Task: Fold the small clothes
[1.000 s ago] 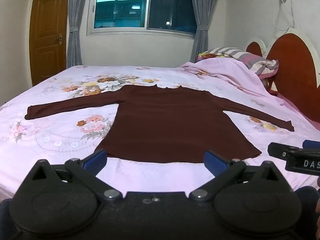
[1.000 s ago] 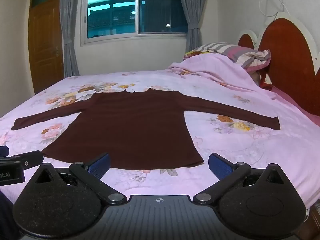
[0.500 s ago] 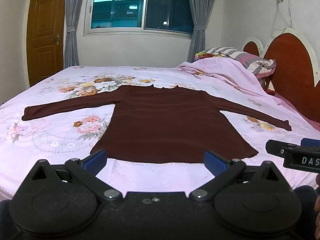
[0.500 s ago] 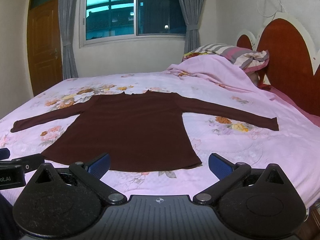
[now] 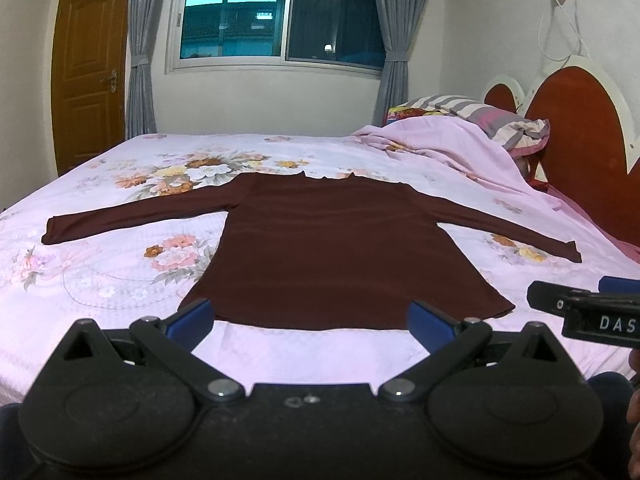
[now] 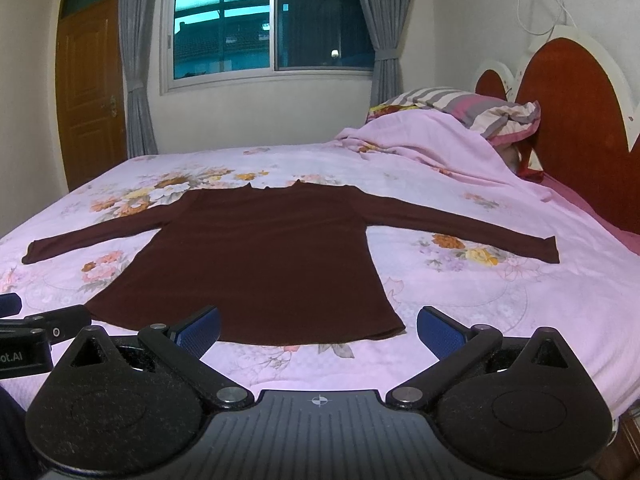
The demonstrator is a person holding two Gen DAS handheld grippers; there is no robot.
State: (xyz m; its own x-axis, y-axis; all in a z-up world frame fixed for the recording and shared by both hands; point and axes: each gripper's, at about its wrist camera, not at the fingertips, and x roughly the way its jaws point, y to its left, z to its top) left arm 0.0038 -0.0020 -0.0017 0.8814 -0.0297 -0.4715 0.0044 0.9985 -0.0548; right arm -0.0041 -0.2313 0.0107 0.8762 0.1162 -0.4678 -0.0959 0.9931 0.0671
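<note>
From the left wrist camera, a dark maroon long-sleeved top (image 5: 336, 252) lies flat on the bed (image 5: 120, 280), spread on a pink floral sheet, with its neck toward the far window (image 5: 280, 16) and its hem nearest the camera. Both sleeves stretch straight out to the sides, the cuffs lying well apart from the body of the garment. The left claw (image 5: 310, 318) sits low over the near edge of the bed, its 2 blue-padded fingers spread wide with nothing between them; the hem of the top shows across the gap, but the pads do not touch it. At the right edge, part of the right claw's black body juts in, just beside the near right corner of the hem. A striped pillow (image 5: 492, 120) rests under a heaped pink cover by the red headboard (image 5: 580, 152).

From the right wrist camera, the same top (image 6: 260, 264) sits left of centre, unfolded, hem toward the lens. The right claw (image 6: 318, 330) is likewise wide open and grips nothing, its left pad overlapping the hem in the picture and its right pad over bare sheet. The left claw's black body shows at the far left edge. A wooden door (image 6: 88, 88) and grey curtains stand behind.
</note>
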